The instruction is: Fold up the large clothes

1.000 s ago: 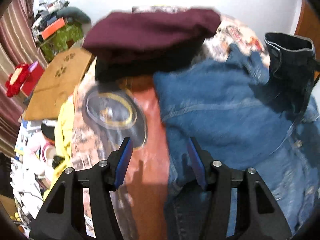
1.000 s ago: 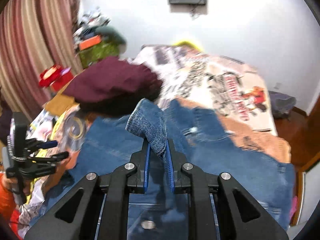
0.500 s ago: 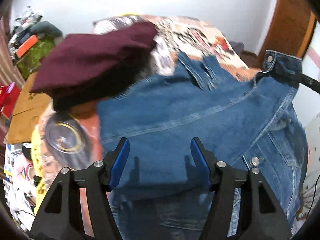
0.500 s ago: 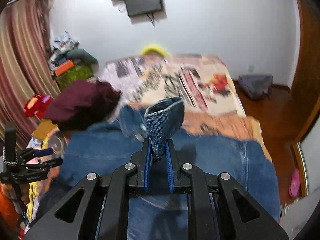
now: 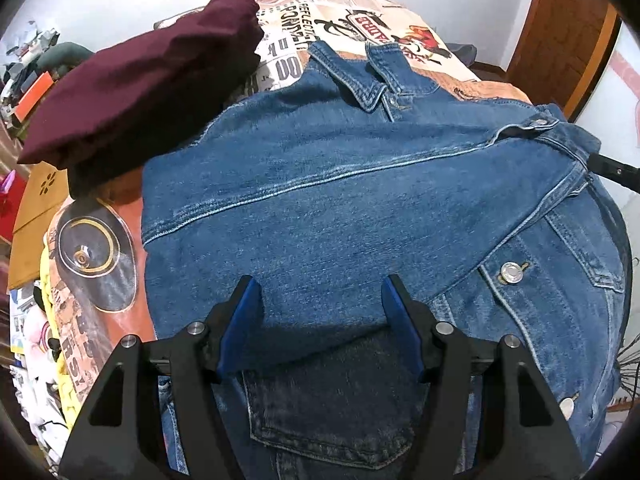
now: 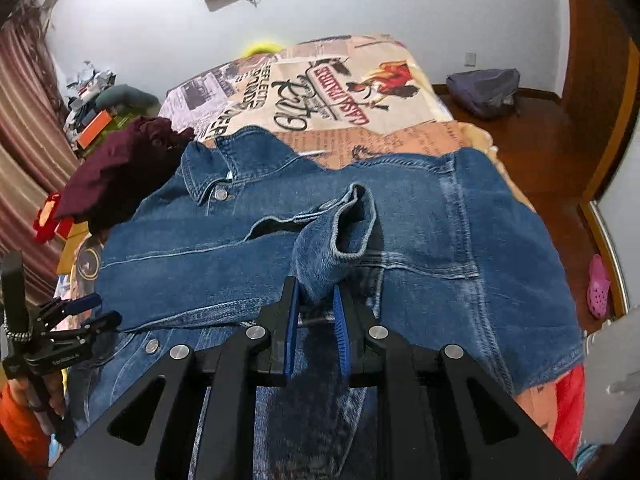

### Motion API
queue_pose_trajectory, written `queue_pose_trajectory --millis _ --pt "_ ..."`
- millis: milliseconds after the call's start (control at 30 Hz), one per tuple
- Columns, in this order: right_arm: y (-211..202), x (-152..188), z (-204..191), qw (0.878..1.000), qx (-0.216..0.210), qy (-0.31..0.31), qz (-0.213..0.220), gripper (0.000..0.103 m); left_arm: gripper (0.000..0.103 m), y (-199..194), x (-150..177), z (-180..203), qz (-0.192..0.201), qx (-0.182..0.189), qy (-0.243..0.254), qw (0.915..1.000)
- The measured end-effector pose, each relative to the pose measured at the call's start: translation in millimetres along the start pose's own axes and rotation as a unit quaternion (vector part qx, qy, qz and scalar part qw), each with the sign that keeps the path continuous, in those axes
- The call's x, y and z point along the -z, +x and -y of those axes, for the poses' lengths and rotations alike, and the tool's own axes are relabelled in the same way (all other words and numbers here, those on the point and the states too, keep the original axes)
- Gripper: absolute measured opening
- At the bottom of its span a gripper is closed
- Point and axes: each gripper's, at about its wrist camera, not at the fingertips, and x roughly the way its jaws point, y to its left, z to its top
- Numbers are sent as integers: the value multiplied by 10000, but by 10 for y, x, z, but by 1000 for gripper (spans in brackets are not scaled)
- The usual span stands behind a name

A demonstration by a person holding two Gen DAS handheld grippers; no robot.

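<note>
Change since 1 second ago: the sleeve point(image 6: 256, 252) of the denim jacket point(image 5: 360, 184), then held up in the air by its cuff point(image 6: 352, 220), has been carried across the jacket body and now lies draped over it. The right gripper point(image 6: 316, 300) is still clamped on the cuff, its 2 blue fingers point(image 6: 290, 320) pressed against the denim on either side. The left gripper point(image 5: 320, 312) has swung from over the bedspread point(image 5: 288, 60) to over the jacket; its fingers stand wide apart with nothing between them, just above the folded sleeve.

Judgement: the 1st sleeve fold is essentially laid. Release of the cuff and smoothing appear to be what remains before the other side is taken.

Location: the jacket lies spread on the bedspread, directly ahead of and beneath both pairs of fingers.

Orientation: the collar point(image 6: 208, 176) points away from the fingers, ahead and to the left of the right gripper; the hem lies toward the fingers. The jacket's long axis therefore runs from near the fingers outward. The sleeve's long axis crosses it, running from the cuff between the right fingers off to their left.

A maroon garment point(image 5: 140, 76) sits beyond the left gripper's left finger, touching the jacket's shoulder edge.
</note>
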Motion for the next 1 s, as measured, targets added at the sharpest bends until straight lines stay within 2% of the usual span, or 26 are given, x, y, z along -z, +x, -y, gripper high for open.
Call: queue_pose_trajectory --millis 133,233,300,367,433,600,700,833,1000 --pt "-197 -7 27 9995 239 -8 207 17 63 -177 -76 35 244 44 64 9997" --pt "-376 -30 137 9985 375 126 367 29 63 -361 -182 54 533 90 64 9985" --pt "-497 -44 203 9969 525 244 533 45 65 -475 -235 65 707 156 31 9974" --pt "-658 -24 343 9938 715 460 710 67 68 -600 -301 76 908 231 -24 9956" --pt "-777 3 479 9908 835 705 800 74 71 -718 -363 90 1103 330 -81 9933" --pt "-839 100 864 9831 885 1466 641 75 74 -848 -455 155 1369 486 -119 9893" --pt "-732 229 1114 9765 735 1989 378 75 81 -853 -468 199 1436 538 -140 9881" --pt "-493 442 1436 9590 356 2812 35 75 81 -784 -443 230 1329 545 -149 9895" --pt "-184 580 1697 9368 -11 3488 -273 75 81 -656 -400 240 1091 568 -200 9922"
